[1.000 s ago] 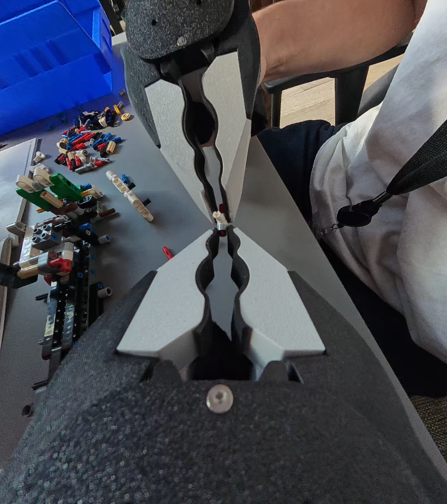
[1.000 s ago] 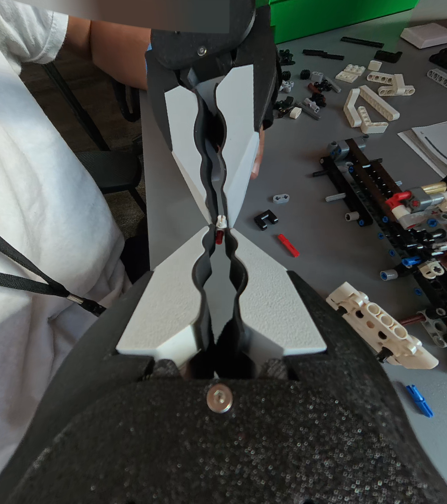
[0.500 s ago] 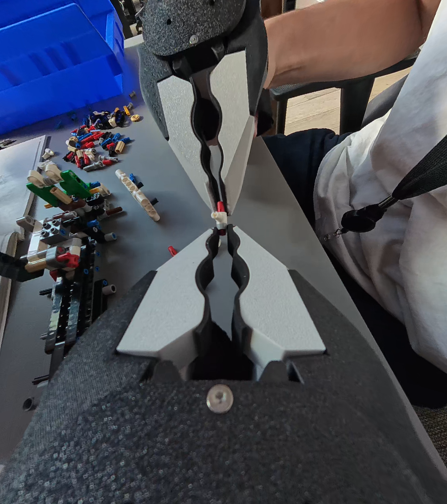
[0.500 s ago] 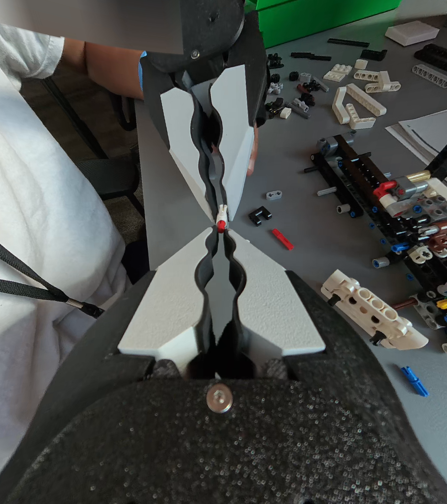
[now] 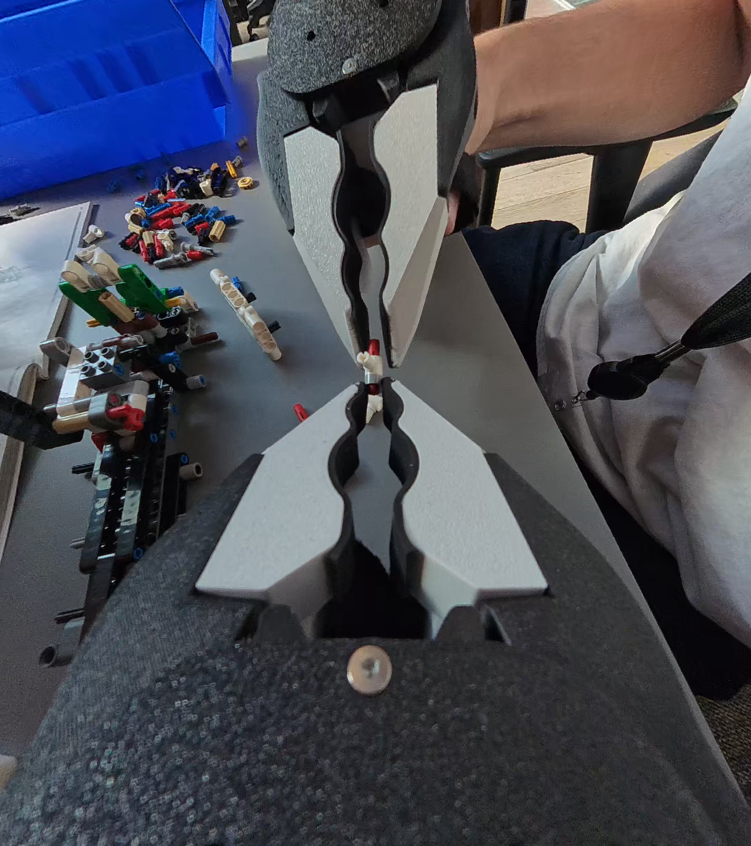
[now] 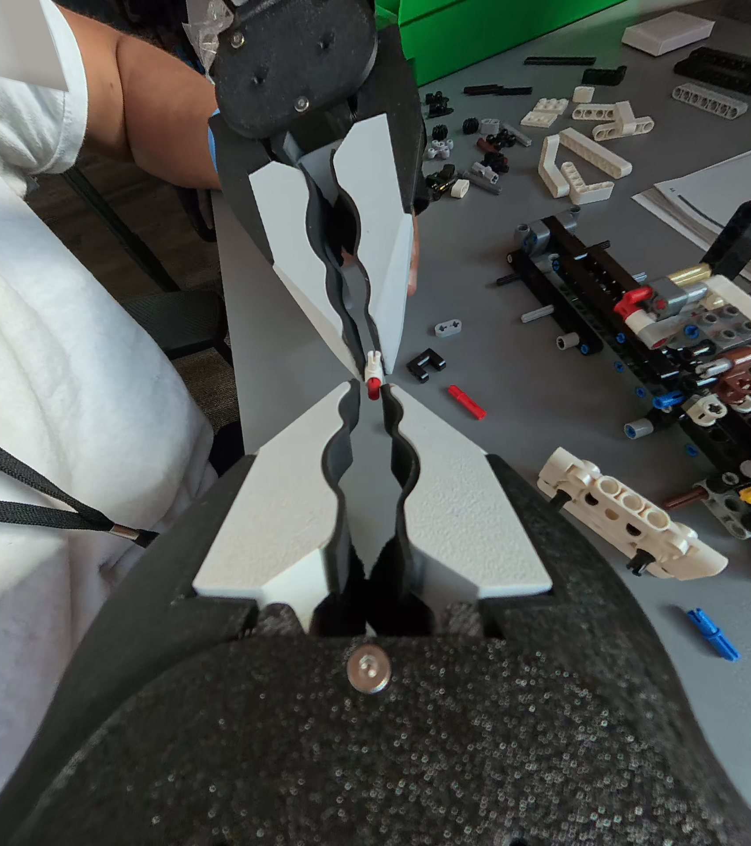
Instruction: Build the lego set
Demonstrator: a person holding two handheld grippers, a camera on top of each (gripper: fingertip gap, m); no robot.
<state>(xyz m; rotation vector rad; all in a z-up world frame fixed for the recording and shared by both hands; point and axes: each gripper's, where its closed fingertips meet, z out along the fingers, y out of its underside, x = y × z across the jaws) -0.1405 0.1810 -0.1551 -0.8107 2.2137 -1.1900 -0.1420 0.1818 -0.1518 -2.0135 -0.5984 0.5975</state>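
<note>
My two grippers meet tip to tip above the grey table's near edge. A short chain of small building pieces spans between them. My left gripper is shut on a white connector with a dark red piece at its pads. It also shows at the top of the right wrist view. My right gripper is shut on a red pin that plugs into a white connector. In the left wrist view the right gripper comes in from above with the red pin between its pads.
A partly built model lies on the table, with a pile of small parts and a blue bin behind it. A loose red pin, a black piece, a white beam piece and a green bin lie right.
Both grippers have stayed shut on the pieces. They have drawn slightly apart, so more of the small chain shows between the tips. Both have shifted a little over the table.
</note>
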